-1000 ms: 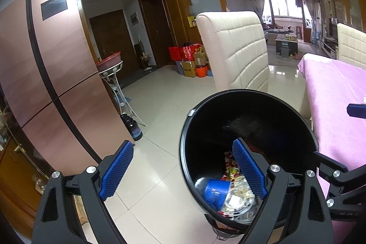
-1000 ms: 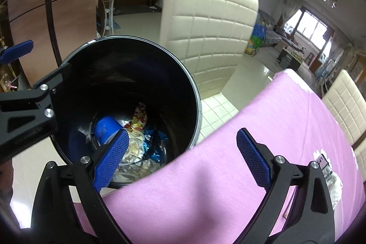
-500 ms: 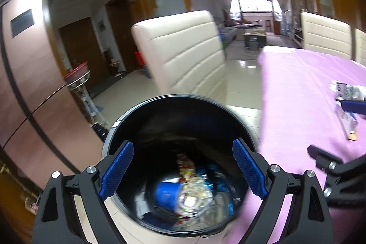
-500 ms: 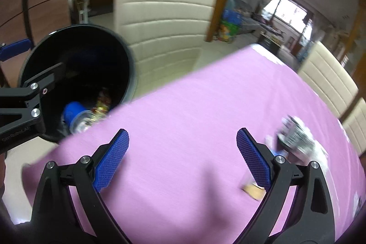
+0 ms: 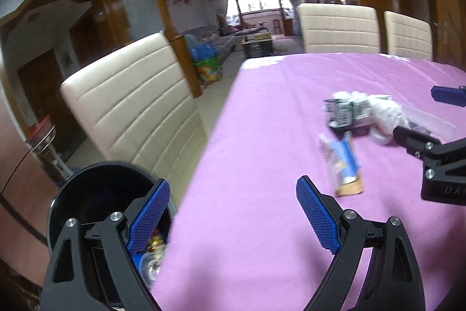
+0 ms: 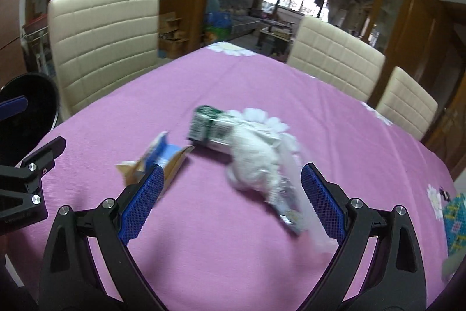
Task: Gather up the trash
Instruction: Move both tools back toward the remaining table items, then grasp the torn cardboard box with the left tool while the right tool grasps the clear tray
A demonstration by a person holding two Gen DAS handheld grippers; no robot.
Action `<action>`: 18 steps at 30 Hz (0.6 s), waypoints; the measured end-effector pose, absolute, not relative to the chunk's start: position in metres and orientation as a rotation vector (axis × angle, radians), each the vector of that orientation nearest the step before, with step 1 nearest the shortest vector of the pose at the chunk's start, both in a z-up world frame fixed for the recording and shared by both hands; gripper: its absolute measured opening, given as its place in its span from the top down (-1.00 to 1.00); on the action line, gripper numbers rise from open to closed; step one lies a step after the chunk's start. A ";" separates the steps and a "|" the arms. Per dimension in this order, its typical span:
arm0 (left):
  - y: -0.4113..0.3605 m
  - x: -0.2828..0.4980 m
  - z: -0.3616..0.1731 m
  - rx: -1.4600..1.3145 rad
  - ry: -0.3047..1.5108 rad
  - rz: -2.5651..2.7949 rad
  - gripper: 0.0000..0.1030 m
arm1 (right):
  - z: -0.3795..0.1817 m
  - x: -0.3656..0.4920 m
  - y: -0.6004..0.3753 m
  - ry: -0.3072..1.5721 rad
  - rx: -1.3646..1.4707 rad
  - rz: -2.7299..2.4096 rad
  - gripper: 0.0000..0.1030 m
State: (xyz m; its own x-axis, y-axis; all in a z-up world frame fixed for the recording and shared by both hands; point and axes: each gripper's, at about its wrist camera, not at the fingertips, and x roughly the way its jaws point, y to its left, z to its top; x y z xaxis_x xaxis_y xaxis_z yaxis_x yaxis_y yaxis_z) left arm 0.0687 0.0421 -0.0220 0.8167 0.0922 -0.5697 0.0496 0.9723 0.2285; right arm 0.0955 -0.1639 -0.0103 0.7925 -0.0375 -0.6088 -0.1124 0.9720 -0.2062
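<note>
At the far left the black bin stands on the floor against the edge of the surface, with wrappers and a blue cup already in its bottom; a second ago both cameras looked straight down into it, and now both have swung right to face the purple cloth. That suggests one drop-off is finished and the next pick-up is starting. The left gripper hangs over the near edge with its jaws spread wide and nothing between them, the bin just behind its left finger. Further right lies the remaining trash, close together on the cloth: a torn blue packet nearest the bin, a green-and-white carton just beyond it, then a crumpled white tissue touching the carton, with a clear wrapper trailing from it toward the camera. The right gripper is likewise spread and empty, poised above the tissue and wrapper, which sit between its fingers in view. At the far right edge a patterned blue thing is only partly visible. Judging by this, several pieces are left, and the tissue looks the likeliest next grab.
</note>
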 end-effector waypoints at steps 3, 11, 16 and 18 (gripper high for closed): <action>0.022 0.076 -0.025 0.256 0.619 -0.009 -0.68 | -0.012 0.096 -0.193 0.670 -0.194 0.010 -0.82; -0.019 0.094 -0.037 0.266 0.686 -0.088 -0.68 | -0.034 0.108 -0.245 0.763 -0.020 -0.009 -0.82; -0.041 0.105 -0.048 0.290 0.725 -0.102 -0.68 | -0.046 0.113 -0.259 0.808 0.050 0.033 -0.82; -0.044 0.110 -0.052 0.290 0.747 -0.098 -0.68 | -0.051 0.114 -0.262 0.838 0.076 0.047 -0.58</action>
State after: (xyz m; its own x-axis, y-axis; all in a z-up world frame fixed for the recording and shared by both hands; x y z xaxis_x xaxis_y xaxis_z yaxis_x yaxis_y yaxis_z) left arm 0.1098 -0.0436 -0.0520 0.7314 0.0153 -0.6817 0.1899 0.9556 0.2252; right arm 0.1142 -0.2619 -0.0509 0.6682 0.0713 -0.7405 -0.0111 0.9962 0.0859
